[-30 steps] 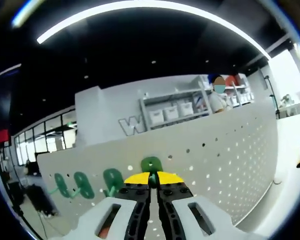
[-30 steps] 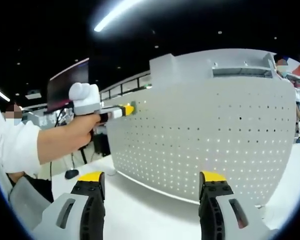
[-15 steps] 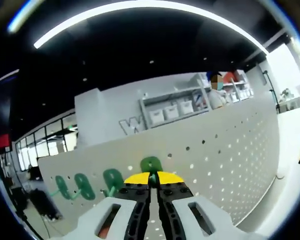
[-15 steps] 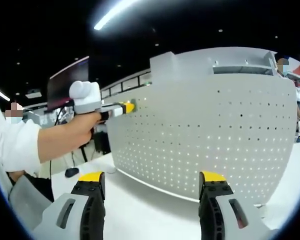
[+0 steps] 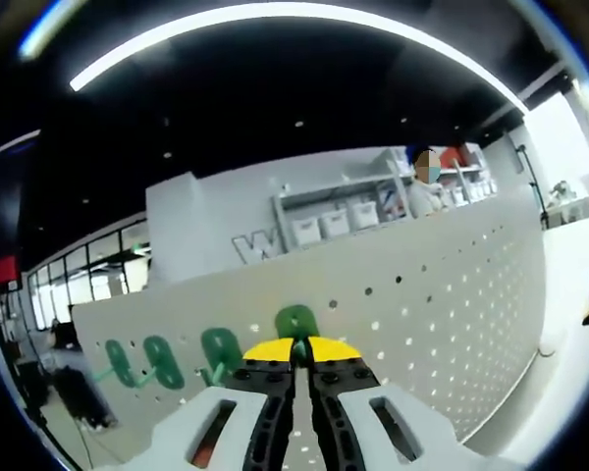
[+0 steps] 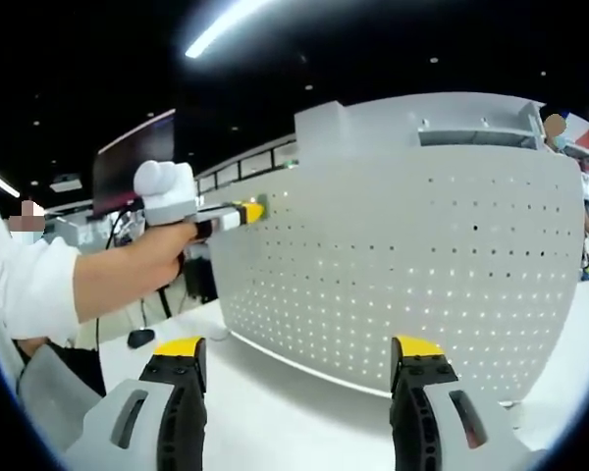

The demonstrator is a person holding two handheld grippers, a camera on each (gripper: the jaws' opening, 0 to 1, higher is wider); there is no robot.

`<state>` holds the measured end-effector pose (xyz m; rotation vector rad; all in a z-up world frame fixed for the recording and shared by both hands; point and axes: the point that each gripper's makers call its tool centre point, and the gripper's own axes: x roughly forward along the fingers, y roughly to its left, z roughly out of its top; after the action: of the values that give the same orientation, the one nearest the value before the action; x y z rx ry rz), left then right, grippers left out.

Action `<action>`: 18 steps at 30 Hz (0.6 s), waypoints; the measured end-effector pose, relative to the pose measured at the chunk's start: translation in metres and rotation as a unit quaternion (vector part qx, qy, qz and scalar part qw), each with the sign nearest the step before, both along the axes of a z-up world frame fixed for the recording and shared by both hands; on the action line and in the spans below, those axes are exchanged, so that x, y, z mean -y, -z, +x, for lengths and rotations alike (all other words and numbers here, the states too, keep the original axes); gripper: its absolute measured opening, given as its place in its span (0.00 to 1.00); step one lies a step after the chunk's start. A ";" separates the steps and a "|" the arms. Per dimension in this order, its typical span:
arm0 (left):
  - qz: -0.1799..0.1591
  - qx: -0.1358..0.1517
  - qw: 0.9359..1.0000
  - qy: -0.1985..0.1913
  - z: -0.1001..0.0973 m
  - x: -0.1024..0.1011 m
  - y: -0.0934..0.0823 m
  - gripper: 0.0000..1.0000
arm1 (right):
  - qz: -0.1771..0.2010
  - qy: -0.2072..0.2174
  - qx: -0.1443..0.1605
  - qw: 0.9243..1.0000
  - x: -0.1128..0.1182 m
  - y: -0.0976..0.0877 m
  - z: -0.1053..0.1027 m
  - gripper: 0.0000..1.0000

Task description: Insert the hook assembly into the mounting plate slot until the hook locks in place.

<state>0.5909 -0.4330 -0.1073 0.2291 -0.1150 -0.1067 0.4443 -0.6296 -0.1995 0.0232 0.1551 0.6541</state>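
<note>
While pressed up against the white perforated mounting plate [image 5: 442, 294], clamped tight on a green plastic hook assembly [image 5: 296, 324].
Left gripper [image 5: 296, 365] shut on that hook, held nose-on to the plate, probably to drive its pegs straight into the holes. Three more green hooks [image 5: 167, 361] counted on the plate beside it: four altogether. Right gripper [image 6: 299, 375] parked wide apart and idle in front of the plate, apparently just keeping everything in sight. Lock-in not yet certain.
</note>
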 end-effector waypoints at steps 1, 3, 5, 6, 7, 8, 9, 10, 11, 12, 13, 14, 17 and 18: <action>-0.001 -0.004 1.000 0.001 0.001 0.000 0.002 0.04 | -0.001 0.000 0.000 1.000 0.000 0.000 0.000 0.77; -0.001 -0.005 1.000 0.003 0.001 0.000 0.004 0.04 | -0.001 0.000 0.000 1.000 -0.001 0.000 -0.001 0.77; -0.002 -0.006 1.000 0.006 0.002 0.001 0.006 0.03 | -0.001 0.001 0.000 1.000 -0.001 0.000 -0.001 0.77; -0.001 -0.008 1.000 0.006 0.003 0.001 0.009 0.04 | -0.002 0.001 -0.001 1.000 0.000 0.001 -0.001 0.77; -0.001 -0.009 1.000 0.006 0.003 0.001 0.010 0.03 | -0.002 0.002 -0.001 1.000 0.000 0.001 -0.001 0.77; -0.001 -0.010 1.000 0.007 0.003 0.001 0.011 0.04 | -0.002 0.002 -0.001 1.000 0.000 0.001 -0.001 0.77; -0.003 -0.012 1.000 0.007 0.003 0.001 0.013 0.04 | -0.002 0.002 -0.001 1.000 0.000 0.001 -0.001 0.77; -0.003 -0.013 1.000 0.007 0.003 0.001 0.014 0.04 | -0.003 0.002 -0.001 1.000 0.000 0.001 -0.001 0.77; -0.003 -0.014 1.000 0.007 0.002 0.000 0.015 0.04 | -0.003 0.002 -0.001 1.000 0.000 0.001 -0.001 0.77; -0.005 -0.015 1.000 0.007 0.002 0.000 0.016 0.05 | -0.003 0.002 -0.002 1.000 0.000 0.001 -0.001 0.77; -0.004 -0.016 1.000 0.007 0.002 -0.001 0.017 0.05 | -0.003 0.002 -0.002 1.000 0.000 0.002 -0.001 0.77; -0.004 -0.017 1.000 0.007 0.002 -0.001 0.018 0.05 | -0.003 0.003 -0.002 1.000 0.000 0.002 -0.001 0.77; -0.008 -0.019 1.000 0.007 0.000 -0.002 0.022 0.06 | -0.003 0.002 -0.003 1.000 -0.001 0.003 -0.002 0.77; -0.009 -0.020 1.000 0.007 -0.001 -0.003 0.024 0.07 | -0.004 0.002 -0.003 1.000 -0.001 0.003 -0.002 0.77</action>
<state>0.5898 -0.4303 -0.1308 0.2078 -0.0770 -0.1235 0.4427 -0.6285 -0.2021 0.0185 0.1623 0.6488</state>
